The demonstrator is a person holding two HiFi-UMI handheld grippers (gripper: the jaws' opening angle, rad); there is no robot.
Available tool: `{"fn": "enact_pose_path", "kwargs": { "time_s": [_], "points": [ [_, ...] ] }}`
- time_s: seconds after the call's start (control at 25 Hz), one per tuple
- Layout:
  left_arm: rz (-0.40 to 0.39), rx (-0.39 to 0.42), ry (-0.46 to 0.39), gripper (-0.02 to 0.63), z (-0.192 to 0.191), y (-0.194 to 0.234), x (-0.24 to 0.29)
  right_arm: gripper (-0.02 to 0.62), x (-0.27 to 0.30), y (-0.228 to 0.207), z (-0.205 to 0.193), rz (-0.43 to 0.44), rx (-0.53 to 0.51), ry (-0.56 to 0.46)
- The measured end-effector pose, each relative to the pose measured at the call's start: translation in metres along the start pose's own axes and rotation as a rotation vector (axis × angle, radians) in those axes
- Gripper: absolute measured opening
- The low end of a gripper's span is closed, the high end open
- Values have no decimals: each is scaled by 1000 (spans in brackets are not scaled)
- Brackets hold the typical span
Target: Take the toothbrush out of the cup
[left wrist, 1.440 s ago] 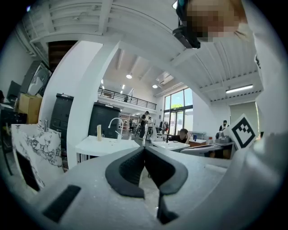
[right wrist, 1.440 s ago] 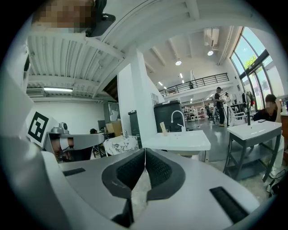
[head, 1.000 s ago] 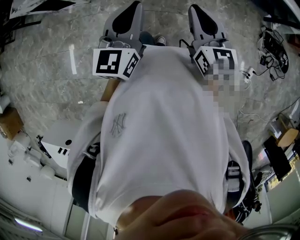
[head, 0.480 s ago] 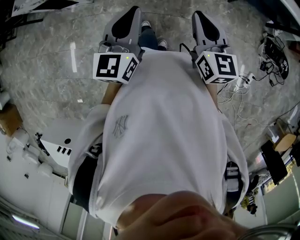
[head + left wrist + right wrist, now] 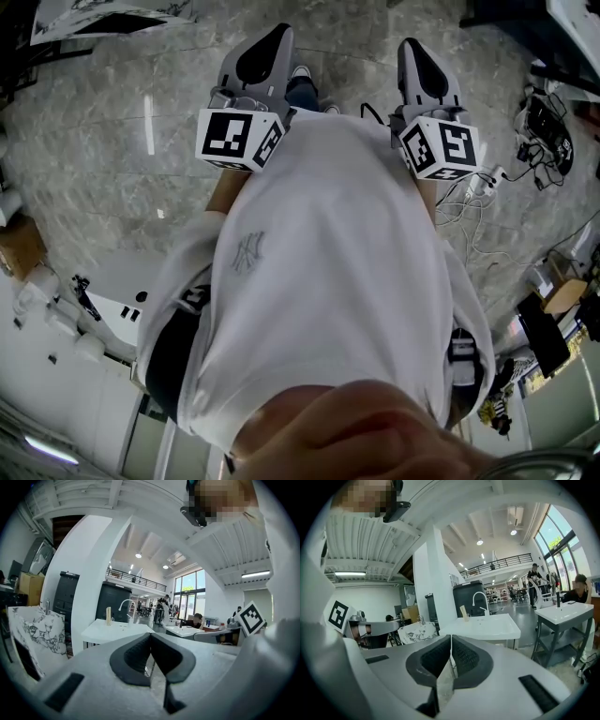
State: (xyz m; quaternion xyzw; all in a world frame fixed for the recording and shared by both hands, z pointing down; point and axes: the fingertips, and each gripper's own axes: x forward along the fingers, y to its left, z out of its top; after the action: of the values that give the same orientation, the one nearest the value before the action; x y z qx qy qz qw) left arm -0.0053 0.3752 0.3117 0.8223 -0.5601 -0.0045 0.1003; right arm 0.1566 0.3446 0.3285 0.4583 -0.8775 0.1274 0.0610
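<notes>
**Toothbrush not yet reached: both grippers shut and empty, well short of the sink**

What I take for the toothbrush is a pale upright stick at the far-left corner of a white sink, just left of its curved faucet. The cup that should hold it is too small to make out, so I judge the brush to be standing in it untouched. Nothing of the task is done. What is left is to walk up to the sink, open a pair of jaws, take hold of the brush and lift it clear.

The left gripper has its jaws pressed together with nothing between the pads. The right gripper is the same, closed and bare. Both are held out near the person's chest over a grey stone floor, well apart from the sink.

Counted:
- one toothbrush
- one sink bearing it, with one faucet
- a second white table far to the right
- two grippers, each with one marker cube, the left cube and the right cube
- a few people far off in the hall, too small to count surely
</notes>
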Motion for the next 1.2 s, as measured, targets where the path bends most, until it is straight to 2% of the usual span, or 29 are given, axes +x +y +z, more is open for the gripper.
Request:
{"fn": "enact_pose_path", "kwargs": {
  "time_s": [0.24, 0.6, 0.8, 1.2],
  "points": [
    [-17, -1, -7, 15, 24, 49, 26, 15, 43, -8, 18, -64, 11, 16],
    [-40, -2, 1, 15, 25, 106, 44, 15, 91, -2, 29, -112, 23, -11],
    [-38, -35, -3, 15, 25, 119, 50, 15, 106, 4, 30, -98, 45, -3],
    [-41, -71, 56, 15, 7, 123, 75, 15, 122, -10, 21, -94, 87, 40]
  ]
}}
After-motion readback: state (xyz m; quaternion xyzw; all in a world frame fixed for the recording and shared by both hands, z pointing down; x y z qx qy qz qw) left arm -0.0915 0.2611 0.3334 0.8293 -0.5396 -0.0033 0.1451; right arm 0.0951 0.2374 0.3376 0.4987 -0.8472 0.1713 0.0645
